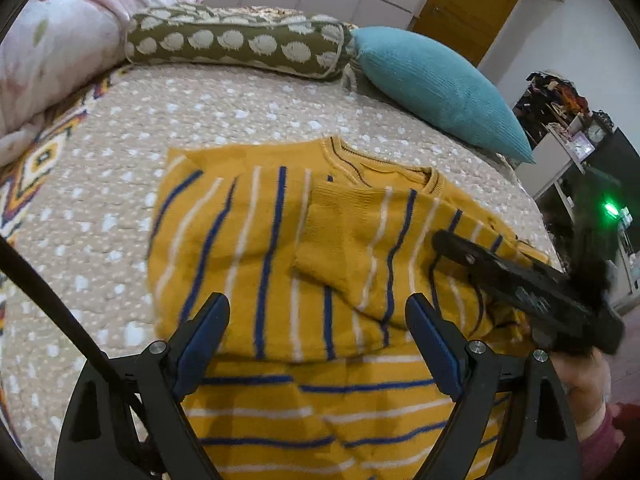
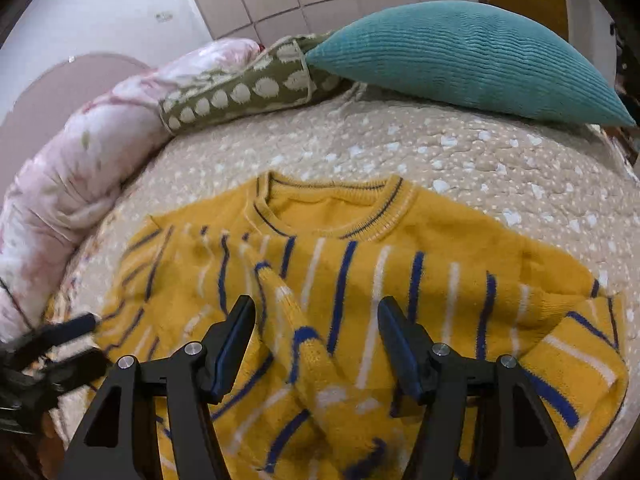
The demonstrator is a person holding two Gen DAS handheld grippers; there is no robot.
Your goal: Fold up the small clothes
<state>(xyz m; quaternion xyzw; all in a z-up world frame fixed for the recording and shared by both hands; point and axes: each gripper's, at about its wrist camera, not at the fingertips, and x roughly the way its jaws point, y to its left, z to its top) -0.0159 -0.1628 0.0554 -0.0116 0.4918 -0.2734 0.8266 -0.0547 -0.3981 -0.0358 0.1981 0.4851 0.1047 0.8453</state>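
A small yellow sweater (image 1: 280,248) with blue and white stripes lies on the bed, collar away from me; it also shows in the right wrist view (image 2: 360,264). One sleeve (image 2: 304,344) is folded across its front. My left gripper (image 1: 318,312) is open and empty, hovering over the sweater's lower part. My right gripper (image 2: 316,316) is open and empty above the folded sleeve. The right gripper shows blurred in the left wrist view (image 1: 520,284), and the left gripper shows blurred in the right wrist view (image 2: 60,344) at the sweater's left edge.
The bed has a beige dotted quilt (image 1: 224,108). A teal cushion (image 1: 440,88), an olive patterned bolster (image 1: 240,40) and a pink floral duvet (image 1: 52,48) line its far side. A yellow door (image 1: 468,4) and cluttered shelves (image 1: 560,108) stand beyond.
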